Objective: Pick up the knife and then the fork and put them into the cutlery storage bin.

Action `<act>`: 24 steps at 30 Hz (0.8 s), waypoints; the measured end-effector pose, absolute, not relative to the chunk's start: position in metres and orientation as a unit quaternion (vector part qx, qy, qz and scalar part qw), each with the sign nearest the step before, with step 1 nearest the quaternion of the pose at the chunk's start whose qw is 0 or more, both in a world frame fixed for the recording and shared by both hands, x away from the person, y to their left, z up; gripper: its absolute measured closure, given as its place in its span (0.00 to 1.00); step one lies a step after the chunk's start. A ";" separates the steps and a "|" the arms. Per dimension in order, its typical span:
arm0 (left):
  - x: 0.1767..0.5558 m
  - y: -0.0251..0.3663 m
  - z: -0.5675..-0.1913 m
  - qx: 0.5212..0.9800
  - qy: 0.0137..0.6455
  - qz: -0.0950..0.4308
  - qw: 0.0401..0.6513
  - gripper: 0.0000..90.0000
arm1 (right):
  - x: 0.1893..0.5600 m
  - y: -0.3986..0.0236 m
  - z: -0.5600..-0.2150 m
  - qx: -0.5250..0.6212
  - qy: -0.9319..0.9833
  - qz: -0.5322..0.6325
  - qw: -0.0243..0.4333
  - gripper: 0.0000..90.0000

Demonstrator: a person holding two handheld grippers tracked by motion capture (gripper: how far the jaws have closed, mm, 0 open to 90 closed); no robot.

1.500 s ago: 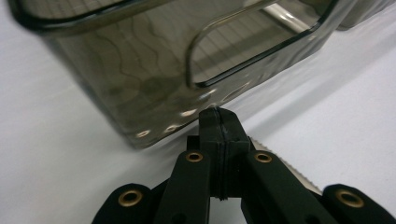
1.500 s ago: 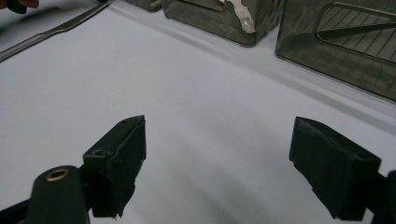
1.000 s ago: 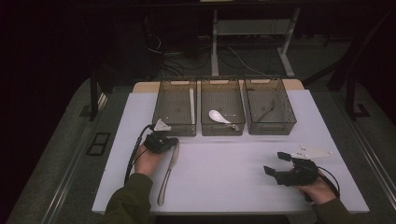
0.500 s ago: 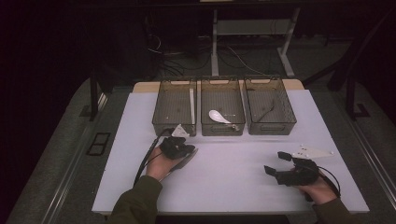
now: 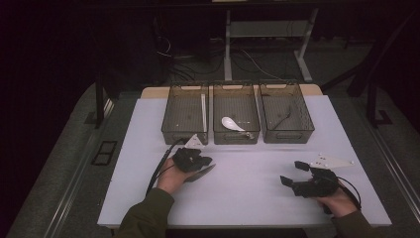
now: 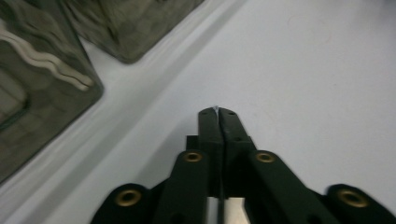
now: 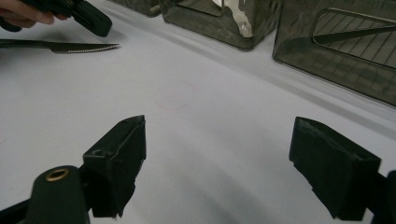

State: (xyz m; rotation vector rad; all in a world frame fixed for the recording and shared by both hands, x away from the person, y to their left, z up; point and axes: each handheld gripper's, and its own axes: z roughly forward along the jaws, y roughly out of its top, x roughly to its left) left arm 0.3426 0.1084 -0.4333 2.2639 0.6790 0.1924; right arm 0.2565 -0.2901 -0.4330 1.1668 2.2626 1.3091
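Three bins (image 5: 236, 121) hold sorted cutlery; the left gripper (image 5: 198, 162), clamped on a knife (image 5: 199, 174), hasn't binned it, while the right gripper (image 5: 297, 174) gapes empty.

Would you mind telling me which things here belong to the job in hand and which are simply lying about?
Job in hand: left tool, shut on the knife; probably the three bins, as drop-off places.
Lying about: right tool, open and empty; white spoon in the middle one; floor cables.

Lab: test table (image 5: 247, 198), floor cables (image 5: 208, 59).
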 end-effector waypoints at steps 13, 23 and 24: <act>0.300 0.166 -0.409 0.881 0.259 0.067 0.390 0.70 | 0.256 -0.291 -0.433 0.403 0.783 0.453 0.140 0.21; 0.279 0.203 -0.425 0.883 0.276 0.054 0.377 0.73 | 0.257 -0.291 -0.433 0.403 0.783 0.452 0.140 0.21; 0.279 0.204 -0.428 0.884 0.275 0.054 0.373 0.73 | 0.257 -0.291 -0.433 0.404 0.783 0.452 0.140 0.21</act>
